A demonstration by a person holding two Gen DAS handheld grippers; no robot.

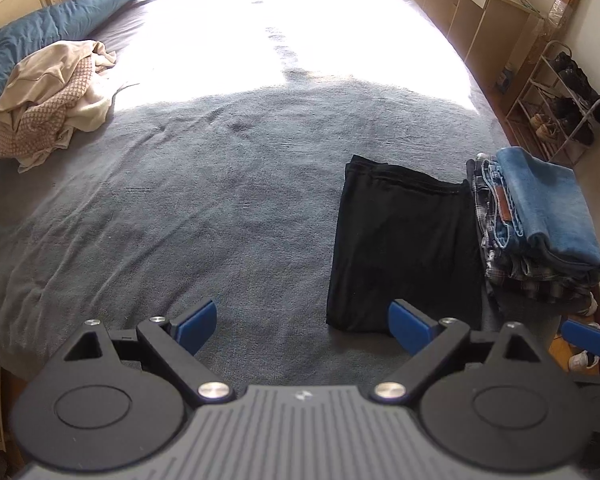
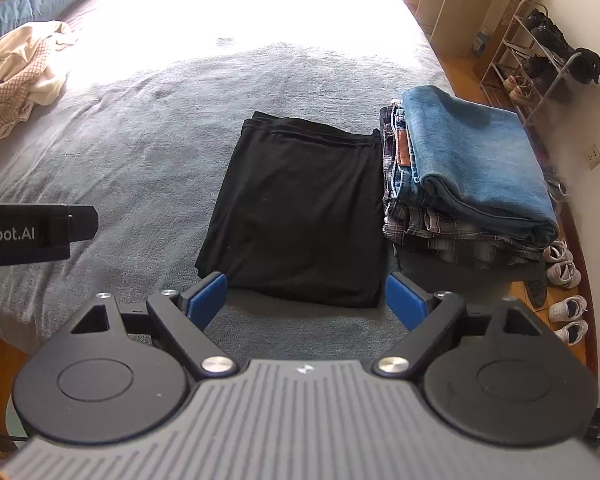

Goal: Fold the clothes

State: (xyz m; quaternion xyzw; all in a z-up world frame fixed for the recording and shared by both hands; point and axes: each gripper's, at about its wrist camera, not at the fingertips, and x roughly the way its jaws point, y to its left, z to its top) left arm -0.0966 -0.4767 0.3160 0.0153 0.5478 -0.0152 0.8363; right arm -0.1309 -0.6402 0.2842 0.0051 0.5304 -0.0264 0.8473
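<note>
A folded black garment (image 1: 400,240) (image 2: 300,208) lies flat on the grey bed near its front right part. To its right stands a stack of folded clothes with blue jeans (image 1: 548,212) (image 2: 476,160) on top of plaid shirts. A crumpled heap of beige and pink clothes (image 1: 52,100) (image 2: 20,76) lies at the far left. My left gripper (image 1: 304,326) is open above bare bedspread, left of the black garment. My right gripper (image 2: 306,300) is open just in front of the black garment's near edge, holding nothing.
The grey bedspread (image 1: 180,208) fills the view, with bright sun on its far half. A blue duvet (image 1: 40,28) lies along the far left. A shoe rack (image 2: 540,52) and white shelves (image 1: 484,20) stand right of the bed; sneakers (image 2: 564,264) lie on the floor.
</note>
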